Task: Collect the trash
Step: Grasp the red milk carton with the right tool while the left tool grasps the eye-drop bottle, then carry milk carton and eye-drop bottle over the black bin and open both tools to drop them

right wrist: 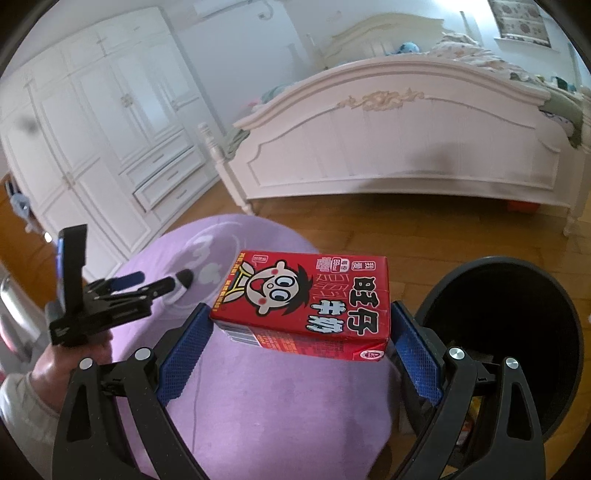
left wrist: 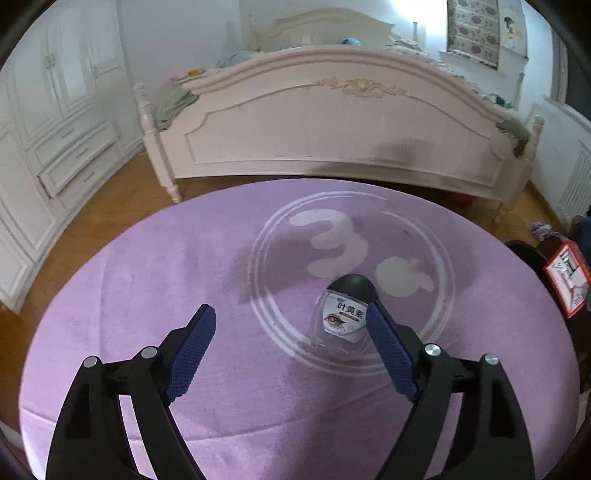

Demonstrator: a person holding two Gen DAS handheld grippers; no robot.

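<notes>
Over the purple rug (left wrist: 147, 295), the left hand-held gripper (left wrist: 291, 315) stands released, the small bottle (left wrist: 341, 317) beside its right finger; it should centre before clenching. Right hand-held gripper (right wrist: 299, 321) grasps the red carton (right wrist: 306, 299) beside the bin (right wrist: 517, 325).

This is a bedroom in a home. A cream bed (left wrist: 332, 122) with a carved, arched footboard and turned corner posts fills the far side, with rumpled bedding and clothes heaped on it. White panelled wardrobes (right wrist: 96, 147) with drawers line the left wall. The floor is wood parquet (right wrist: 406, 229), partly covered by a round lilac rug (left wrist: 147, 295) bearing a pale ring motif. A floral blind (left wrist: 474, 31) hangs at the window, and a white radiator (left wrist: 576, 184) stands below.
</notes>
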